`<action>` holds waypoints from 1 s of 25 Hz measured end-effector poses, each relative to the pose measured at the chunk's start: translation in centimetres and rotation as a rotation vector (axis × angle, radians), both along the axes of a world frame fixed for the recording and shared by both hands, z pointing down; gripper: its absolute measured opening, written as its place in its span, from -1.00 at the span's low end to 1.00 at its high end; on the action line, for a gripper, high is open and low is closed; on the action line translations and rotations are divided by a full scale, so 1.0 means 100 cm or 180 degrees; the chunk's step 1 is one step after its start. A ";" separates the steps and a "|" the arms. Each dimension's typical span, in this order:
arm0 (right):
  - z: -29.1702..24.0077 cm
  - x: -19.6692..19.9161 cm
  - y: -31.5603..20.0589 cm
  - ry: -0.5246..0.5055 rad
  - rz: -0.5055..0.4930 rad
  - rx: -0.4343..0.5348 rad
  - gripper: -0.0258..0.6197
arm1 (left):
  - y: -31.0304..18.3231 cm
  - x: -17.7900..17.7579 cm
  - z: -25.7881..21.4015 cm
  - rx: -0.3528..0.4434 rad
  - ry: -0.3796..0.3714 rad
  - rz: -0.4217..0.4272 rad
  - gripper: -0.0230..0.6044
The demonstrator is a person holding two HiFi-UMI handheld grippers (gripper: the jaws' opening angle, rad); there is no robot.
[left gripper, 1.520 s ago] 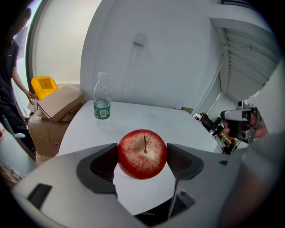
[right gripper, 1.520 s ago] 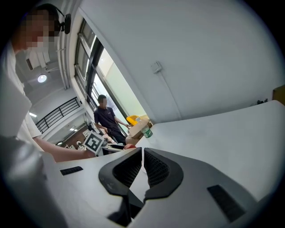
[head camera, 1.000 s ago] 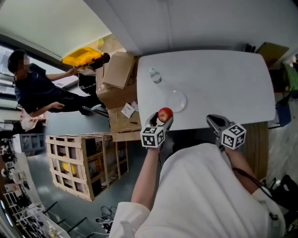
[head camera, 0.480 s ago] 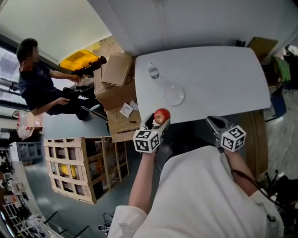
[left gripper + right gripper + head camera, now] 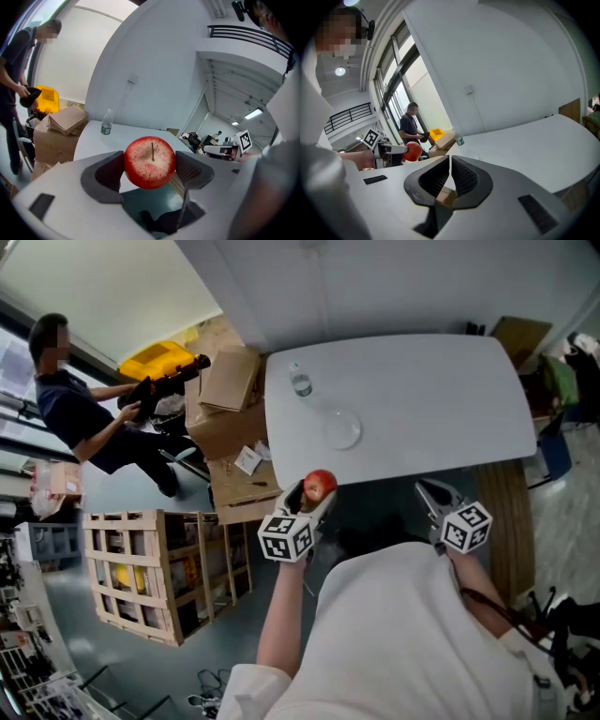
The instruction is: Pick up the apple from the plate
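We hold the left claw (image 5: 314, 495) just off the near edge of the white bench (image 5: 422, 418). Its jaws are clamped on a red apple (image 5: 150, 162), one ribbed pad on each side and the stem facing the left gripper view's camera. The apple hangs in the air over the dark floor, off the clear plate (image 5: 343, 429), which sits on the bench a little farther away. A water bottle (image 5: 299, 381) stands upright near the bench's far left corner. Our right claw (image 5: 450, 176) is off the near edge further right, with its jaws pressed together on nothing. Cardboard boxes (image 5: 230, 381) are stacked left of the bench, a wooden crate (image 5: 169, 573) sits nearer, and a person (image 5: 84, 418) stands at far left.
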State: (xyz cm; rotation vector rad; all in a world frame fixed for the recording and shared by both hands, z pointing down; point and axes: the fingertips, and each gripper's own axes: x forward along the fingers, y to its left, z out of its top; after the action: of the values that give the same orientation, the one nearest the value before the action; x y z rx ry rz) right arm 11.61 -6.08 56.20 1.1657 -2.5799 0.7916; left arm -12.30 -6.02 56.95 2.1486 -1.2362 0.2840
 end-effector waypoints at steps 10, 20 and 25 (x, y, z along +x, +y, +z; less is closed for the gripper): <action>0.000 0.022 -0.012 -0.0034 -0.0227 0.0090 -0.81 | 0.012 0.020 -0.017 0.0087 0.0062 -0.0191 0.17; -0.005 0.031 -0.017 -0.0097 -0.0389 0.0138 -0.81 | 0.015 0.039 -0.016 0.0109 0.0085 -0.0264 0.17; -0.006 0.036 -0.023 -0.0080 -0.0401 0.0139 -0.81 | 0.013 0.042 -0.014 0.0087 0.0098 -0.0291 0.17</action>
State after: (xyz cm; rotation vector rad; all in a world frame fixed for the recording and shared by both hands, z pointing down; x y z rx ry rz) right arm 15.16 -8.33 55.62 0.9989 -2.6729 0.7304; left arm -8.09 -4.70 55.53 2.1045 -1.3234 0.1957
